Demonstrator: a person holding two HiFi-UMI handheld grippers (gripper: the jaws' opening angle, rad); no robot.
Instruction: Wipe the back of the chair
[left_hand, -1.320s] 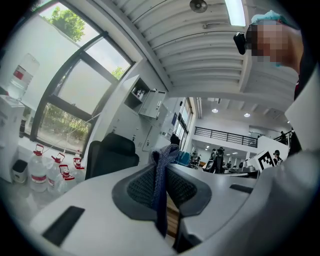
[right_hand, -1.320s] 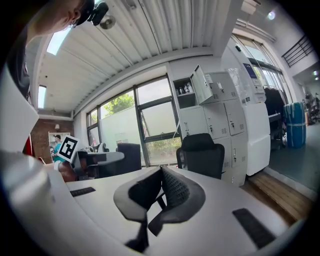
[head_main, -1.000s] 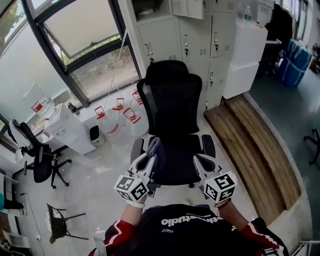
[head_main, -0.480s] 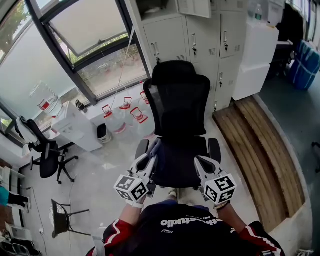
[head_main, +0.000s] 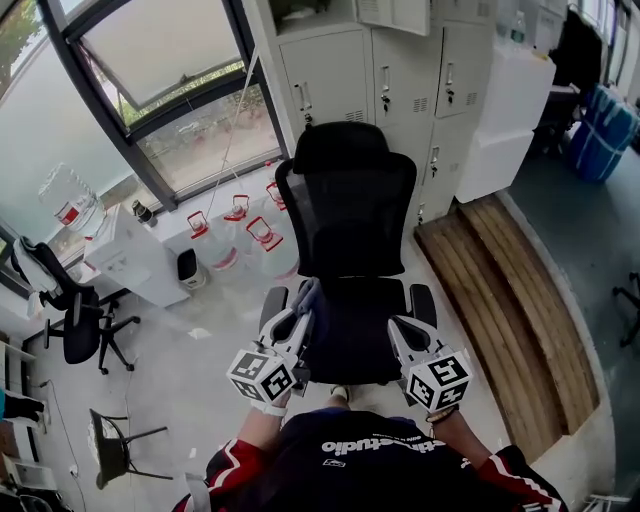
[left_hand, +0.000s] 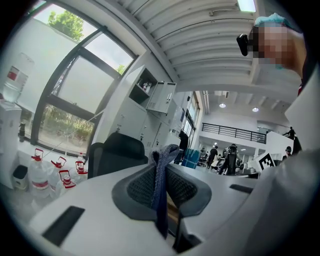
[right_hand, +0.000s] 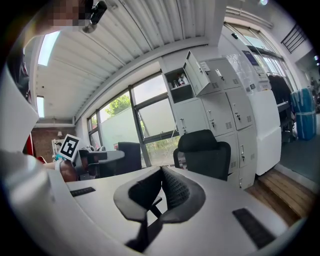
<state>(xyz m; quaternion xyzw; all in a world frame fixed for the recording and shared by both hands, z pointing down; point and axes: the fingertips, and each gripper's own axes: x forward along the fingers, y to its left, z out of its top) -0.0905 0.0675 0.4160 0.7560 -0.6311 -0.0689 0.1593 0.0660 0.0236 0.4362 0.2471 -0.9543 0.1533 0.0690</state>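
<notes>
Cloth (left_hand: 161, 186) found pinched in left gripper (left_hand: 161, 170), lower end lost down the slot. Right gripper (right_hand: 161, 172) pressed together on nothing. Chair (head_main: 350, 210) logged ahead of both tips, back beyond seat, apart from both; base mostly hidden under seat.

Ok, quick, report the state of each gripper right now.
Left gripper: jaws shut on the cloth.
Right gripper: jaws shut, nothing between them.
</notes>
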